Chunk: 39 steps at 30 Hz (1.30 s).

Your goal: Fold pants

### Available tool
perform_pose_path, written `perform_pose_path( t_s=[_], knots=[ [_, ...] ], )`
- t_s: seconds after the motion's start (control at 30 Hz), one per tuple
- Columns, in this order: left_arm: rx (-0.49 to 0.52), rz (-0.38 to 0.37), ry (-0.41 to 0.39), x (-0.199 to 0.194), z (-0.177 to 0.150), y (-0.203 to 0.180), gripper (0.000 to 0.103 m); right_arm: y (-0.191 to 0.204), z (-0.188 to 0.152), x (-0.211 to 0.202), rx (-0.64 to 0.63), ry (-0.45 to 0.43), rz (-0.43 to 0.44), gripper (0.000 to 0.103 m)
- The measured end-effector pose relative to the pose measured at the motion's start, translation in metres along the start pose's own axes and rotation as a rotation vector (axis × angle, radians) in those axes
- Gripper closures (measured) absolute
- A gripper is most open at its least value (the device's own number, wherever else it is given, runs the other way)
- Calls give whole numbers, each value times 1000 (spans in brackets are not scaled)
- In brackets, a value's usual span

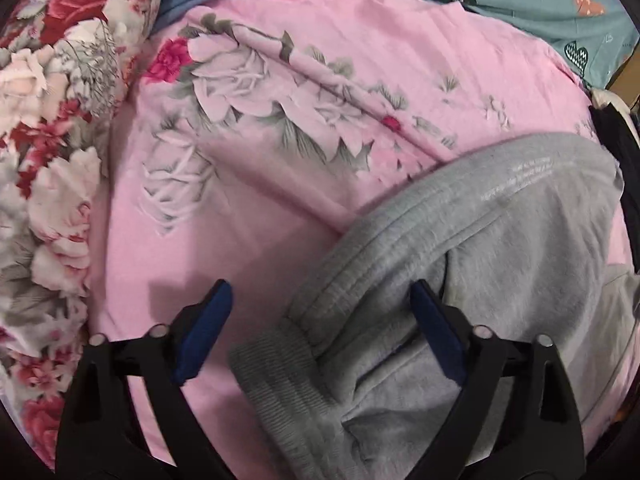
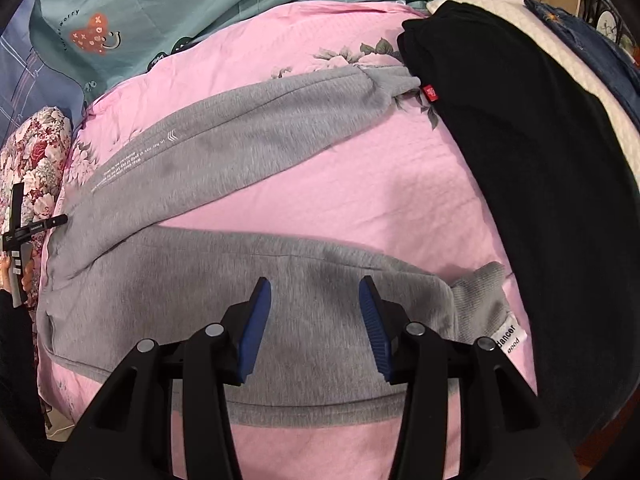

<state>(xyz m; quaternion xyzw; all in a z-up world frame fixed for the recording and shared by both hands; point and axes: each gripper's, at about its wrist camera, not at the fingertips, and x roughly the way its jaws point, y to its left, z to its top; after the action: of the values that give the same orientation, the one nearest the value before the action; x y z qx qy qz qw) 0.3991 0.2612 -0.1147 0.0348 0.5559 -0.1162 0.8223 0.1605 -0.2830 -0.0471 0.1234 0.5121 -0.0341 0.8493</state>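
Grey sweatpants [image 2: 192, 280] lie spread on a pink floral sheet [image 2: 360, 200], the two legs splayed apart. One ribbed cuff [image 2: 484, 300] with a white label is at the right, the other cuff [image 2: 396, 80] is further back. My right gripper [image 2: 315, 280] hovers open over the near leg, nothing between its blue pads. In the left wrist view the waistband end of the sweatpants [image 1: 500, 260] bunches in thick folds. My left gripper [image 1: 320, 286] stands wide open around a ribbed fold [image 1: 288, 372], its pads clear of the cloth.
A black garment [image 2: 520, 160] lies along the right side of the bed, with white and dark blue cloth [image 2: 600, 60] beyond it. A teal printed quilt [image 2: 240, 8] runs across the back. A red-and-white floral pillow [image 1: 52, 120] borders the left. A hand [image 2: 14, 256] shows at the left edge.
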Motion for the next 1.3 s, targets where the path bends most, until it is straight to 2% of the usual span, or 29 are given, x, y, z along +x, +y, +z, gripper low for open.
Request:
perform_pose_path(
  t_s=[0.03,0.1,0.2,0.3,0.33,0.37,0.47,0.57,0.67,0.83,0.87,0.9,0.93,0.97,1.1,1.13,1.17,1.2,1.23,1.3],
  knots=[
    [20,21,-27,1,-3,-3,26,5,1,-3,-8,-5,-4,56],
    [62,-4,-73,-5,-8,-12,64,22,10,-5,-51,-15,3,56],
    [71,-10,-138,-15,-17,-20,78,68,35,0,-196,-19,26,56],
    [37,-51,-197,-21,-29,-16,79,139,67,12,-401,-31,117,56],
    [23,-68,-215,-22,-35,-13,79,164,77,20,-477,-33,159,55],
    [10,-86,-228,-25,-37,-11,79,188,87,29,-544,-34,203,48],
    [-15,-123,-247,-30,-38,-5,79,260,115,66,-721,-16,296,47],
    [-8,-128,-253,-30,-37,-6,79,326,140,116,-832,97,372,47],
    [-11,-148,-261,-32,-39,-3,79,375,152,158,-954,163,358,47],
    [-19,-190,-253,-29,-40,2,79,404,149,204,-1070,294,327,48],
    [-25,-195,-249,-28,-40,3,79,404,147,205,-1075,290,331,71],
    [-36,-199,-246,-27,-39,5,79,404,144,203,-1092,268,337,89],
    [-49,-201,-245,-26,-37,7,79,404,141,201,-1117,263,358,103],
    [-61,-207,-245,-26,-35,9,79,403,139,197,-1120,262,397,103],
    [-55,-205,-273,-33,-36,7,79,409,144,185,-1119,135,381,103],
    [-46,-202,-283,-37,-37,5,79,411,148,182,-1112,135,393,91],
    [-44,-203,-292,-40,-38,5,79,412,152,182,-1110,173,408,49],
    [-45,-207,-298,-42,-38,5,79,415,153,182,-1116,192,405,33],
    [-46,-210,-305,-45,-38,4,79,413,154,180,-1126,172,403,26],
    [-42,-213,-315,-48,-38,4,79,420,152,180,-1183,167,396,27]
  ],
)
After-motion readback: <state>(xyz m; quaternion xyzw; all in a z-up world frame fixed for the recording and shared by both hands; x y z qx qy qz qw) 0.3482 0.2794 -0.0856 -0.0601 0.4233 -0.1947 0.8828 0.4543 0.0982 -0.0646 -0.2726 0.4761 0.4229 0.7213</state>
